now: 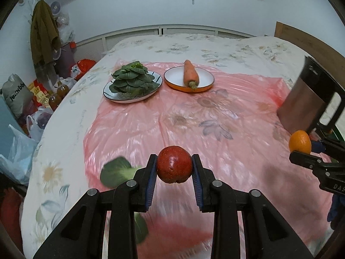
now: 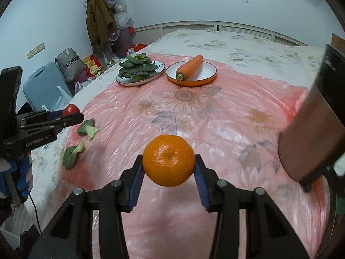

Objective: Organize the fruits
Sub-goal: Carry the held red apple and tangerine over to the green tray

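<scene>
My left gripper [image 1: 174, 168] is shut on a red apple [image 1: 174, 164], held above the pink plastic sheet [image 1: 194, 116] that covers the bed. My right gripper [image 2: 169, 168] is shut on an orange [image 2: 168, 160], also lifted off the sheet. In the left wrist view the orange [image 1: 300, 142] and the right gripper [image 1: 301, 149] show at the right edge. In the right wrist view the apple [image 2: 70, 109] and the left gripper [image 2: 71, 113] show at the left. At the far end a carrot [image 1: 190, 73] lies in an orange-rimmed plate [image 1: 207, 83], beside a plate [image 1: 112, 96] of leafy greens [image 1: 132, 78].
Loose green leaves [image 2: 87, 129] [image 2: 71, 154] lie on the sheet's near left. A brown metal-and-black object [image 2: 310, 133] stands close on the right. Bags, bottles and a hanging coat [image 1: 44, 34] crowd the floor left of the bed. A wooden headboard [image 1: 301, 36] is at the far right.
</scene>
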A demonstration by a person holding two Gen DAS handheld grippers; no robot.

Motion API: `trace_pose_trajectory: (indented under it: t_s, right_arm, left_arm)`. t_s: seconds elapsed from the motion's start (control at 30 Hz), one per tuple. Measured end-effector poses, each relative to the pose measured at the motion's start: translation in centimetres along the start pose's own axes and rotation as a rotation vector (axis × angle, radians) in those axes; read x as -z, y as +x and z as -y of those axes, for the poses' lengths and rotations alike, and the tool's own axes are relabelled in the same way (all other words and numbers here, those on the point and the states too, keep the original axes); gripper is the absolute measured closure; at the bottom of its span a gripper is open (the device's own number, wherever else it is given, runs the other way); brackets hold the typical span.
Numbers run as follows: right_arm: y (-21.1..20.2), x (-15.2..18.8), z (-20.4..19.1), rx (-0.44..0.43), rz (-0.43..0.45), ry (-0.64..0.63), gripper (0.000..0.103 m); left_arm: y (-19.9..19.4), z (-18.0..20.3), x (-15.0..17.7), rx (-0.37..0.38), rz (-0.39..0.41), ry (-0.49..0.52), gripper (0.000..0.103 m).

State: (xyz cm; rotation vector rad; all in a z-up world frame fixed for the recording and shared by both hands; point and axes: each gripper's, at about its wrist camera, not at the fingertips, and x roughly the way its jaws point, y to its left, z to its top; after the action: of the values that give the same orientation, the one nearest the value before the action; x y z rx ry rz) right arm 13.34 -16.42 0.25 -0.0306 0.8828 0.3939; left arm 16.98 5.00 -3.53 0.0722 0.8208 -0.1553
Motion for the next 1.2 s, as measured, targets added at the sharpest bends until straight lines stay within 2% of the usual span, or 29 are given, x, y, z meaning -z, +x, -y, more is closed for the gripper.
trace_pose_trajectory:
  t_s: [0.3, 0.6, 0.9, 1.2]
  right_arm:
    - [-4.7, 3.5, -0.8, 0.03, 0.008, 0.001, 0.05]
    - [-9.2, 6.6, 0.5, 0.07, 0.024, 0.024, 0.05]
    - [-12.6, 9.2, 2.7, 0.103, 0.042, 0.054, 0.05]
    - [-15.5, 11.3, 6.6, 0.153, 0.063, 0.113, 0.05]
  left_arm:
    - [-4.8, 4.2, 3.0, 0.011, 0.021, 0.03, 0.076]
    - [-8.1, 8.5, 4.8, 0.049, 0.033, 0.068, 0.076]
    - [-10.5, 12.7, 5.4, 0.078, 0.047, 0.121, 0.076]
    - [-11.2, 17.1, 5.2, 0.113, 0.046, 0.181, 0.076]
